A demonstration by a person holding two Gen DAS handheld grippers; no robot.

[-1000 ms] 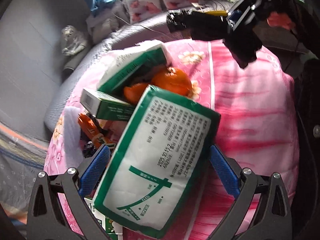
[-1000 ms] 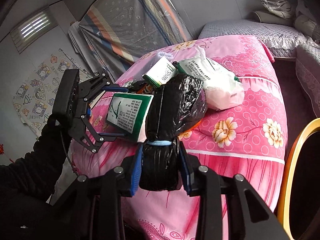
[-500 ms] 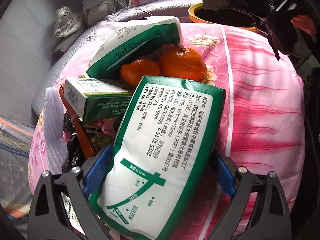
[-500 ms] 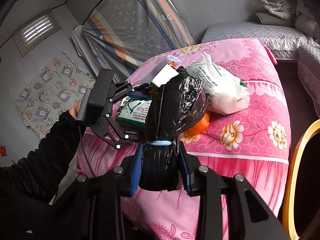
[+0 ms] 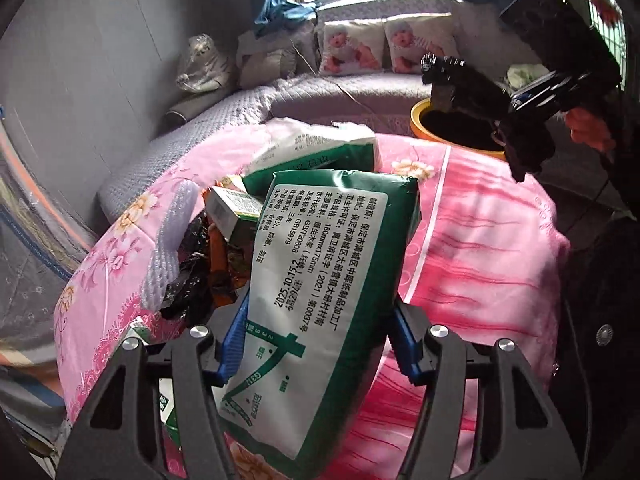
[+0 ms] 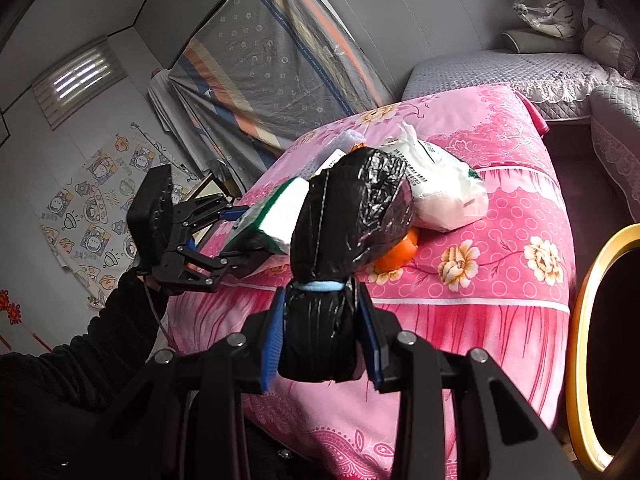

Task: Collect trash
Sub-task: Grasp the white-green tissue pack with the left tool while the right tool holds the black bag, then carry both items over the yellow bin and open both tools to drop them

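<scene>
— What does my left camera show that the right one can't?

— The print on the green and white tissue pack between my left tool's blue pads. My jaws are closing on it and both pads touch its sides. Behind it I count one small green box, one crumpled black wrapper, and a second tissue pack lying flat on the pink quilt.

— And the right camera?

— It sees my left tool from the side, holding the pack up off the bed. My right tool is clamped narrow on one black bag, tied with a blue band. I can see one orange under the bag and the white pack beyond.

— Any room to move?

— The quilt's right half is bare pink cloth. The yellow-rimmed bin stands just past the bed's edge at far right; the left camera shows it beyond the quilt's far edge.
</scene>
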